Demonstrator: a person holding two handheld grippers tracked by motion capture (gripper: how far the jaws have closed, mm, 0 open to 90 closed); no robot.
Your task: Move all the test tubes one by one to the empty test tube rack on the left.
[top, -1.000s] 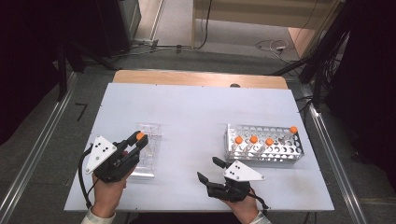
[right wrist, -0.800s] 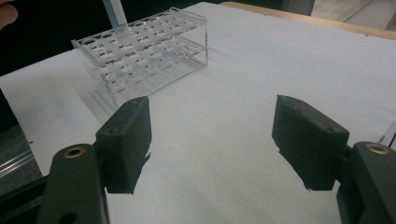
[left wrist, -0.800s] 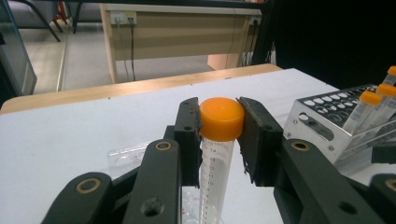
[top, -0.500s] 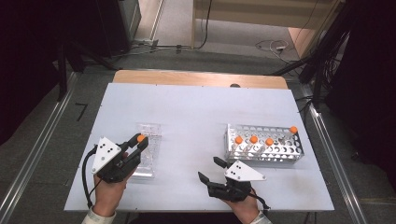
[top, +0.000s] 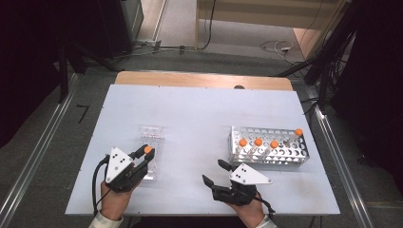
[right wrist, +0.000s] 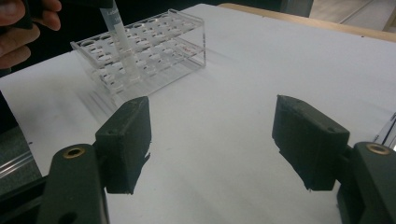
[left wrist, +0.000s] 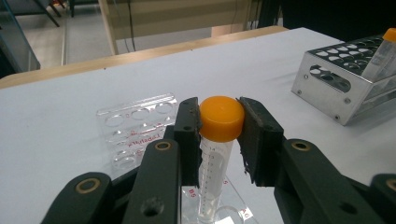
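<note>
My left gripper (top: 144,152) (left wrist: 219,123) is shut on the orange cap of a clear graduated tube (left wrist: 215,158) (top: 148,149) (right wrist: 119,37). The tube stands upright with its lower end down inside a hole of the clear plastic rack (top: 149,149) (left wrist: 140,123) (right wrist: 144,49) at the table's front left. My right gripper (top: 215,173) (right wrist: 212,140) rests near the front edge with its jaws wide open and nothing between them. A metal rack (top: 268,147) (left wrist: 348,84) on the right holds several orange-capped tubes (top: 258,142).
A wooden strip (top: 204,79) runs along the far edge of the white table (top: 199,109). Cables (top: 275,46) lie on the floor beyond it. The person's hand (right wrist: 18,25) shows at the upper left of the right gripper view.
My left gripper has come down with the tube, sinking it into the clear rack. The right gripper has stayed where it was.
</note>
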